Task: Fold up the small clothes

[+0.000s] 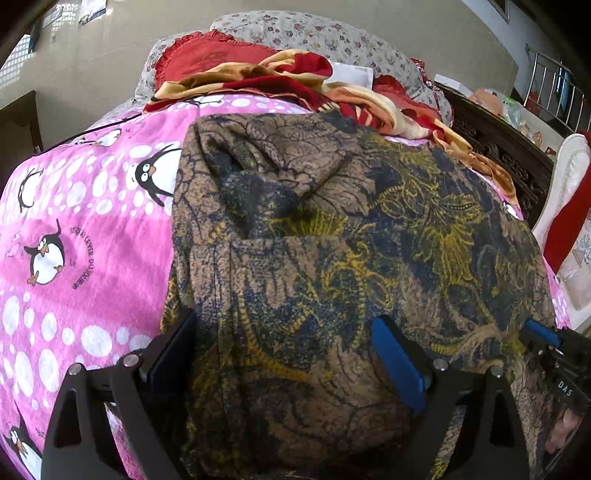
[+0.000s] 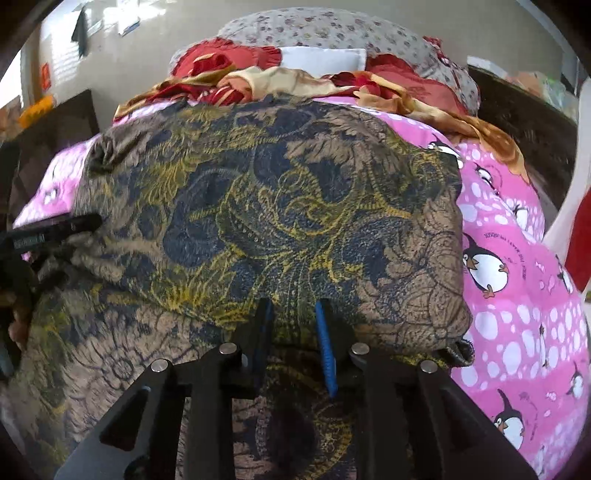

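Observation:
A brown garment with dark blue and yellow leaf print lies partly folded on the bed. One layer is doubled over, and its folded edge faces right in the right wrist view. My left gripper is wide open just above the garment's near part, with cloth under both fingers and nothing pinched. My right gripper sits at the fold's near edge, its jaws a narrow gap apart with cloth showing in the gap. The left wrist view shows the right gripper at the garment's right corner, beside bunched cloth.
A pink penguin blanket covers the bed under the garment. Behind it lie a red and gold blanket and a floral pillow. Dark carved wood and a white chair with red cloth stand on the right.

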### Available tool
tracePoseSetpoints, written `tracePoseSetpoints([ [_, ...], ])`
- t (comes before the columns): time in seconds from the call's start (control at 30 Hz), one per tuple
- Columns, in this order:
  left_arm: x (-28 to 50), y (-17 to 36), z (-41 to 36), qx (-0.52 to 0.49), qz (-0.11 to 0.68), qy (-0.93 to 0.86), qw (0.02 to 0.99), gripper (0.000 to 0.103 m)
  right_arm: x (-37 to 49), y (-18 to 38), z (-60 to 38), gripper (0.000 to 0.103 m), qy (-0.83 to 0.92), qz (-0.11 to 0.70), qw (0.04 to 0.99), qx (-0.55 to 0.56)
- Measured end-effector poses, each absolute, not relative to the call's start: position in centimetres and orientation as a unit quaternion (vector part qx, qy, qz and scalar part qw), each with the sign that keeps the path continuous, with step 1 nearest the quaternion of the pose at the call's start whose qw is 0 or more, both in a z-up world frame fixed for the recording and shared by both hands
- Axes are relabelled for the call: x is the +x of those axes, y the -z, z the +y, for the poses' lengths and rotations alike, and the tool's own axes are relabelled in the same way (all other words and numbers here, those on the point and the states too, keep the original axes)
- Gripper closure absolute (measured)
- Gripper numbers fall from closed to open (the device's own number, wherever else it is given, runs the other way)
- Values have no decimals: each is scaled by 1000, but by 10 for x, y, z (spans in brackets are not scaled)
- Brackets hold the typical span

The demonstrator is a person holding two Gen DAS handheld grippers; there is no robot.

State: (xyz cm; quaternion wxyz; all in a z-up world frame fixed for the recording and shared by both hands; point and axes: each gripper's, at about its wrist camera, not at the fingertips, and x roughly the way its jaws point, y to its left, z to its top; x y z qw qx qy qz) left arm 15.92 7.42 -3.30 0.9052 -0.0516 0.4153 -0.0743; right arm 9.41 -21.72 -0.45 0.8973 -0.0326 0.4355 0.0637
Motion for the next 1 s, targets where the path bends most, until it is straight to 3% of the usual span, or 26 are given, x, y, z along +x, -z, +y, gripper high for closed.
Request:
tracePoseSetpoints([
  [0.7, 159, 33, 72, -42, 416, 70, 905, 6, 93, 5, -225, 92, -71, 428, 901, 5],
  [1.0, 163, 36, 56, 6, 431, 57, 900, 0, 92, 4, -225, 92, -65, 427, 902, -2],
])
